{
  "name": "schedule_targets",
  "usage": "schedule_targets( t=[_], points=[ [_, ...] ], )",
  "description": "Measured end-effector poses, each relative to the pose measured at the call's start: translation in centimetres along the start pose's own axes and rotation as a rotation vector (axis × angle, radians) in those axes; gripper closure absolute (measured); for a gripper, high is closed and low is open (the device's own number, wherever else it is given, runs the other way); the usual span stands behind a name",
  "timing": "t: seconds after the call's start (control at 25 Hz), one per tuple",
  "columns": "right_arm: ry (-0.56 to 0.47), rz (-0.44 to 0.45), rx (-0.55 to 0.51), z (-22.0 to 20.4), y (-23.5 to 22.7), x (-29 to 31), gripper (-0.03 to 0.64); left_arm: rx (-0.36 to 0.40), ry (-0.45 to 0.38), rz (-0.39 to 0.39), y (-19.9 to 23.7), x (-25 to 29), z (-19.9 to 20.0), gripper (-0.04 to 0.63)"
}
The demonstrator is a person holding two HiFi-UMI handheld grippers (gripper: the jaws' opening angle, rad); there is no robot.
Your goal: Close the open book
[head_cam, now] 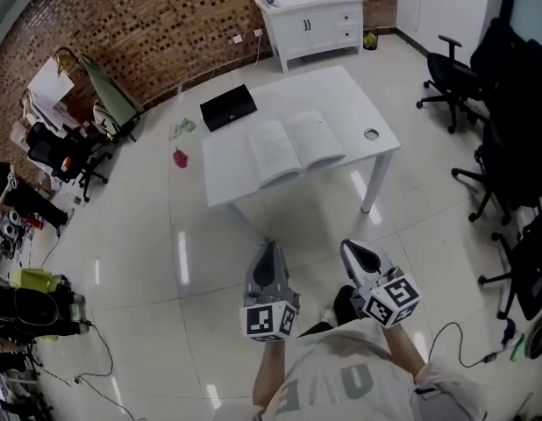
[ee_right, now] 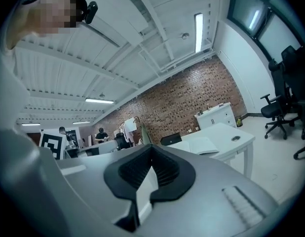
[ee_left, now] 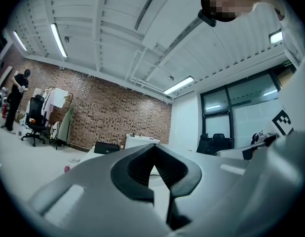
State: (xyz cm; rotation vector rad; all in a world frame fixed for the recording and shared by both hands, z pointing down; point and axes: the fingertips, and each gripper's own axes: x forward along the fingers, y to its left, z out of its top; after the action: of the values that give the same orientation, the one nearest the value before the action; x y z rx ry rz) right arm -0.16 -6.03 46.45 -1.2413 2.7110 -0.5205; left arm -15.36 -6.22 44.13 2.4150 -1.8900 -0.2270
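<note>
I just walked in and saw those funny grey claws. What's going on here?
A person holds a grey two-jaw gripper in each hand: the left gripper and the right gripper. Both have their jaws shut and hold nothing. Ahead of them, a large white open book lies on the white rectangular table with its pages spread. The grippers are short of the table, so the book is not yet closed.
</note>
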Motion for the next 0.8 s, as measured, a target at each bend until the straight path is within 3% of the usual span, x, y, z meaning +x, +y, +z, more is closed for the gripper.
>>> schedule_targets(
  t=[0.36,0.8],
  points=[
    [0.039,0.015,0.035,0.5,-3.8,9.8,0.612,-0.035,0.031,0.039,5.1,7.5,-1.2,0.584],
    [0.073,0.1,0.042,4.4,-12.0,22.8,0.612,-0.038,-0.013,0.136,10.0,21.7,-0.1,0.584]
  ],
)
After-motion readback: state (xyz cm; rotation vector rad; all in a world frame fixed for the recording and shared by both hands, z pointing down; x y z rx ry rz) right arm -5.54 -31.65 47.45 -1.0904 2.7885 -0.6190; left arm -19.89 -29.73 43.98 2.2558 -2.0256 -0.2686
